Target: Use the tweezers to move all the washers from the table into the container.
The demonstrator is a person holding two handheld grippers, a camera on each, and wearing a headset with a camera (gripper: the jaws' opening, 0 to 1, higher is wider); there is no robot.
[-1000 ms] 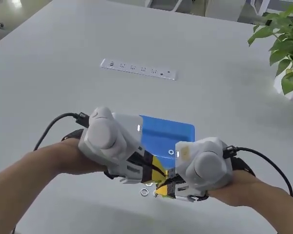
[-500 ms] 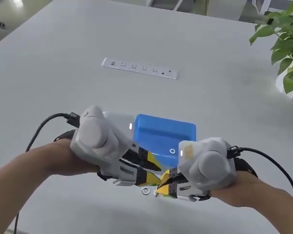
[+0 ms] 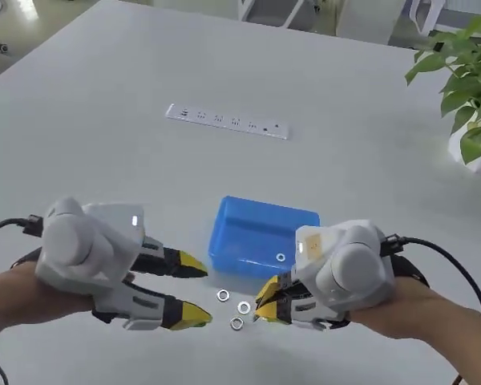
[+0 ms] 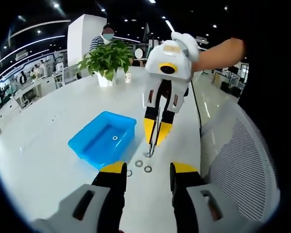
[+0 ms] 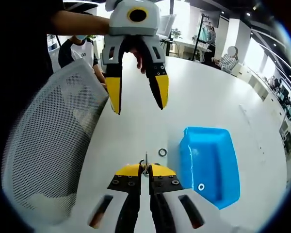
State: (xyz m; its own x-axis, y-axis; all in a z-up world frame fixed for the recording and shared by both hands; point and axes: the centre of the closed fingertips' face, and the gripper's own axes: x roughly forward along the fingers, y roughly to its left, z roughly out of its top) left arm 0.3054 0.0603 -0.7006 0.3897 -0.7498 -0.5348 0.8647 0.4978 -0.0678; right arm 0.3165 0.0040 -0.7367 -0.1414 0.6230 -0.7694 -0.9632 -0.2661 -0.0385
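While clenched on thin tweezers: right gripper; left gripper released; three silver ring washers at 6 o'clock of blue container.

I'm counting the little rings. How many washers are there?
4. One washer lies in the container. Three lie on the table near it: one, a second, a third. The right gripper could hide more.
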